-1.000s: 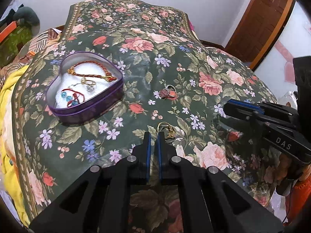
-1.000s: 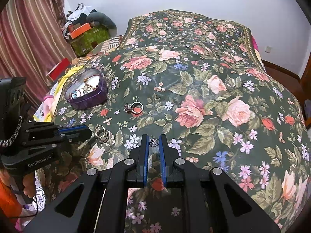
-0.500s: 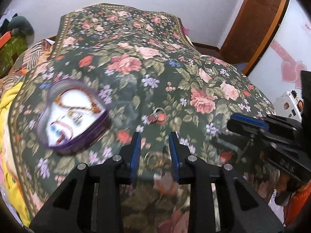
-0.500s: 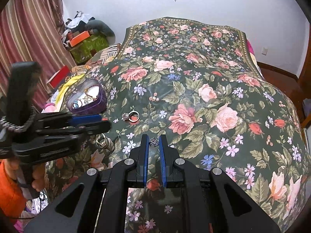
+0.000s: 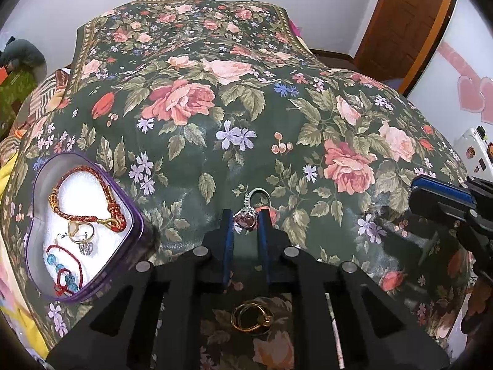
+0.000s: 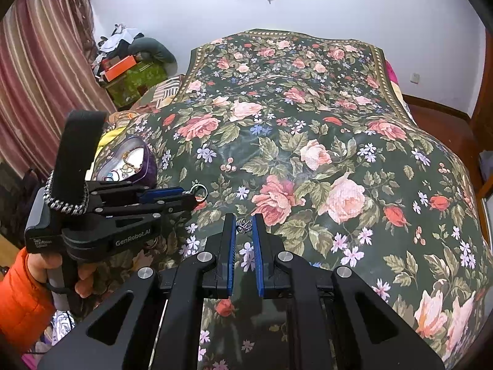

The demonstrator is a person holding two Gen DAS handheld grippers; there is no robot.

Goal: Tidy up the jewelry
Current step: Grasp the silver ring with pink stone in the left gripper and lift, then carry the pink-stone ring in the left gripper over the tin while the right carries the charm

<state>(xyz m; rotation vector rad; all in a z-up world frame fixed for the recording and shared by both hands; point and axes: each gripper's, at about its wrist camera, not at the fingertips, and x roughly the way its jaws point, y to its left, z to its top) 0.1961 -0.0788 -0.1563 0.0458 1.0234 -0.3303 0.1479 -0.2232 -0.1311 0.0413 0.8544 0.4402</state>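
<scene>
Left hand-held gripper (image 5: pixel 245 220) sits low over the bed's floral bedspread (image 5: pixel 246 108), jaws parted, straddling the silver ring with red stone (image 5: pixel 251 212); the stone lies between the blue pads, no clear contact yet, so not gripped. Right hand-held gripper (image 6: pixel 244 226) has a narrow gap between its jaws, with a small silver ring (image 6: pixel 244 225) at the tips; can't tell if it's pinched or just lying there.

Progress: heart-shaped purple tin (image 5: pixel 83 231), at left on the bed, already holds a red-gold braided bracelet (image 5: pixel 86 197), a gold ring (image 5: pixel 78 231), a clear heart-shaped stone and a red cord with blue beads (image 5: pixel 64 269). Still loose on the bedspread: the red-stone ring, a pair of gold rings (image 5: pixel 251 316) under the left gripper body, and the small silver ring. Judged past halfway, three pieces left to go into the tin.
</scene>
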